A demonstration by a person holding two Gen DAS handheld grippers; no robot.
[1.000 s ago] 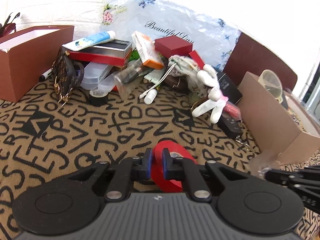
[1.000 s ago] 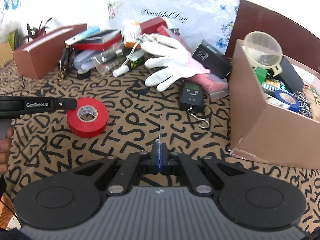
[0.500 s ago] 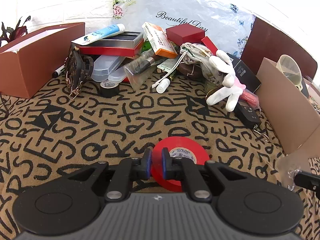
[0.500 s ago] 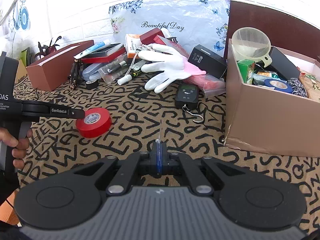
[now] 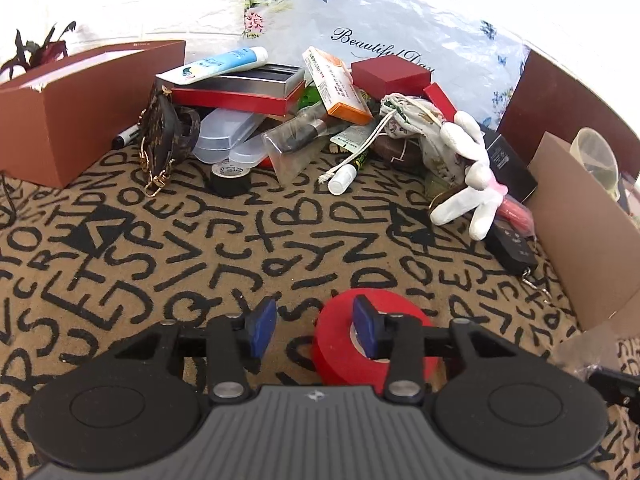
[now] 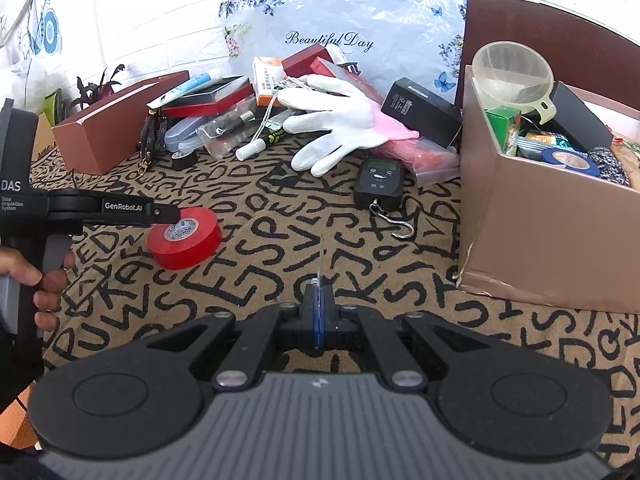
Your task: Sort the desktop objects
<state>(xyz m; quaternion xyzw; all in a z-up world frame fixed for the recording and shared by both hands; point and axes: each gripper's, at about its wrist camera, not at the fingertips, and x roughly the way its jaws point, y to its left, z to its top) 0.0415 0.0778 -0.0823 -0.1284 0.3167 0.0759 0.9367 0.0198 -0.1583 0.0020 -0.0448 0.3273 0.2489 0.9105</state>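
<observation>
A red roll of tape point(image 5: 340, 336) lies flat on the lettered mat; it also shows in the right wrist view point(image 6: 188, 242). My left gripper point(image 5: 316, 326) is open, its right finger point(image 5: 366, 332) over the roll's hole and its left finger point(image 5: 260, 328) on the mat beside the roll. My right gripper point(image 6: 319, 312) is shut on a thin clear plastic piece point(image 6: 321, 252) that sticks up between its pads, above the mat's middle. A pile of mixed objects lies at the back, with a white glove point(image 6: 332, 120) on top.
A tan cardboard box point(image 6: 540, 220) with a funnel point(image 6: 512, 74) and several items stands right. A brown long box point(image 5: 80, 108) stands back left. A black hanging scale point(image 6: 378, 180), a black tape roll point(image 5: 230, 178) and a floral bag point(image 6: 340, 40) lie beyond.
My left gripper has opened and let go of the red tape roll, which now rests on the mat. The right gripper has stayed shut and drawn back slightly.
</observation>
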